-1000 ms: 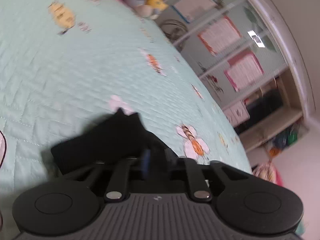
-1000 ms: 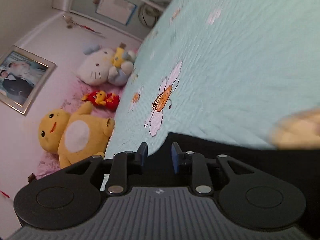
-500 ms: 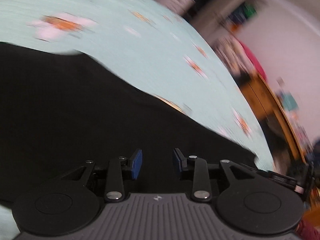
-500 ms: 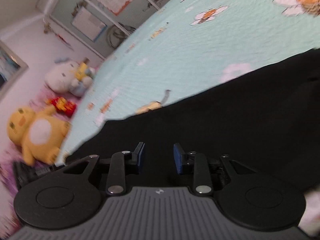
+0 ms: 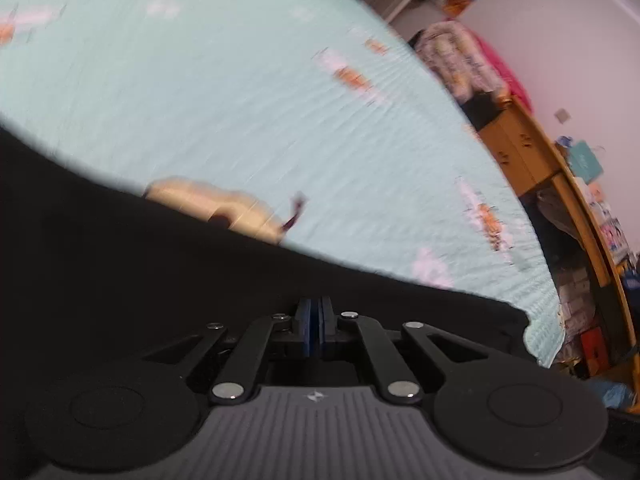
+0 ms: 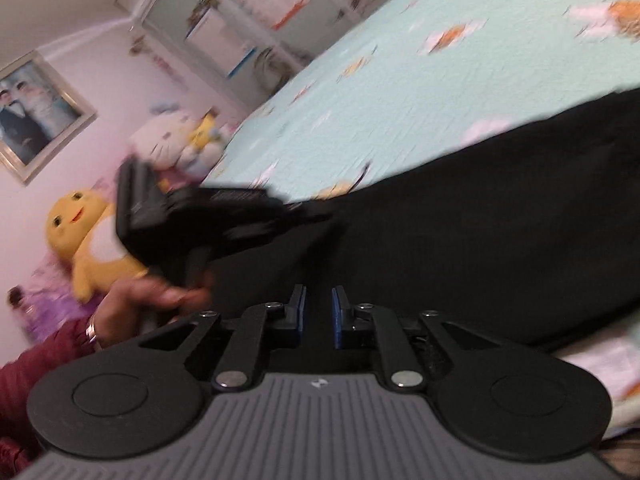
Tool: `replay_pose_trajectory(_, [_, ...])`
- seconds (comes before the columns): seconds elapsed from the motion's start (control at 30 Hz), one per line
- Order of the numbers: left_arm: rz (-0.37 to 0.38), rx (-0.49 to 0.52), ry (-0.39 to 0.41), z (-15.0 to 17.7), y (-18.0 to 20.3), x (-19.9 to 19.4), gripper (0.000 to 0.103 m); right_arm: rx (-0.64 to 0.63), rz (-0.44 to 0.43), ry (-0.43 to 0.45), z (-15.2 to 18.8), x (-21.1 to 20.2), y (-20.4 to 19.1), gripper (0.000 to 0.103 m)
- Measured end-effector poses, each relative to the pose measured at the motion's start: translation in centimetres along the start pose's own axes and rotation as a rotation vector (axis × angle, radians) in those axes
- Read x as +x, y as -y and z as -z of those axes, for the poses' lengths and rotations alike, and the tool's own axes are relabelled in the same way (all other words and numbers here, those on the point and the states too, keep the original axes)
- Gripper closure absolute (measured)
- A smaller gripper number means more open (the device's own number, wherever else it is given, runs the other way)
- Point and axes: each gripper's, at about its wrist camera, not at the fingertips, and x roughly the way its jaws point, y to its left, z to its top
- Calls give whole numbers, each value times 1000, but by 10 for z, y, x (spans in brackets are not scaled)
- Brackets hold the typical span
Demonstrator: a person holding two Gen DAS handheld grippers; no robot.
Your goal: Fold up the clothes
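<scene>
Black garment (image 5: 160, 280) is spread on the quilt (image 5: 240, 80), folding barely begun. Left gripper (image 5: 314, 320) is pressed together; right gripper (image 6: 319, 312) is closing over cloth.

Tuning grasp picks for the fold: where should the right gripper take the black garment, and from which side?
The near hem of the black garment, straight ahead of the right gripper, coming in low from the bed's near side. The cloth lies flat on the mint quilt, so only an edge gives the pads something to pinch. Its jaws are closing with cloth ahead.
</scene>
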Motion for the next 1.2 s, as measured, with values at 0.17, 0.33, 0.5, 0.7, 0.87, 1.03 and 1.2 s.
replay_pose_trajectory(0.17, [120,-154,6,5,-31,1,101,251,-6,17,13,-4,62,103])
replay_pose_trajectory(0.33, [180,-198,48,6,-21,-9,98,266,-25,62,15,-27,63,97])
replay_pose_trajectory(0.5, [134,-111,34,2,3,-7,98,131,33,98,-9,-21,41,97])
replay_pose_trajectory(0.7, [89,31,5,-8,38,10,98,-104,127,98,-22,7,0,97])
replay_pose_trajectory(0.87, [124,84,-26,-14,55,23,98,-190,204,79,-9,20,-17,97])
replay_pose_trajectory(1.03, [96,135,-81,-14,65,44,98,-275,276,98,-10,23,-28,97])
replay_pose_trajectory(1.2, [25,117,-106,-9,62,60,99,-228,253,-5,-7,37,-9,102])
